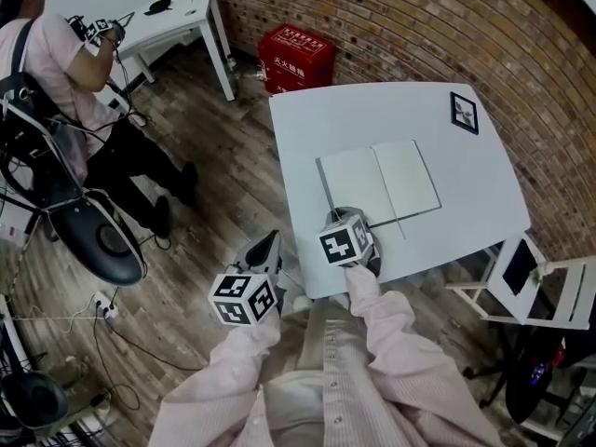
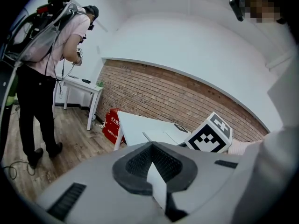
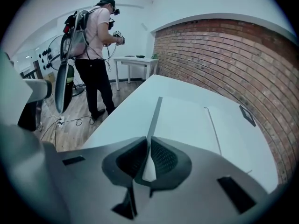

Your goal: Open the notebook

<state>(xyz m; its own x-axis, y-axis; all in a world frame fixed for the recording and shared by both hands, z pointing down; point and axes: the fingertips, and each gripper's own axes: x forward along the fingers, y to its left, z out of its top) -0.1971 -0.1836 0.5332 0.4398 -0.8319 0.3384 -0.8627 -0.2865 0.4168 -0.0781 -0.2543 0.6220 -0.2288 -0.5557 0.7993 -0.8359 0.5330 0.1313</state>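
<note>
Jaws on my right gripper are pinched together on the left cover edge of the notebook, right at its near corner. My left gripper is closed on nothing, hanging off the near-left side of the table. The notebook lies open and flat just ahead, spine running away from me, so I reckon letting go is what's left.

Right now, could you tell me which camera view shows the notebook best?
The head view: the notebook lies open, both pages visible. The right gripper view sees it low and foreshortened, its edge running to the jaws; the left gripper view shows only a distant sliver.
</note>
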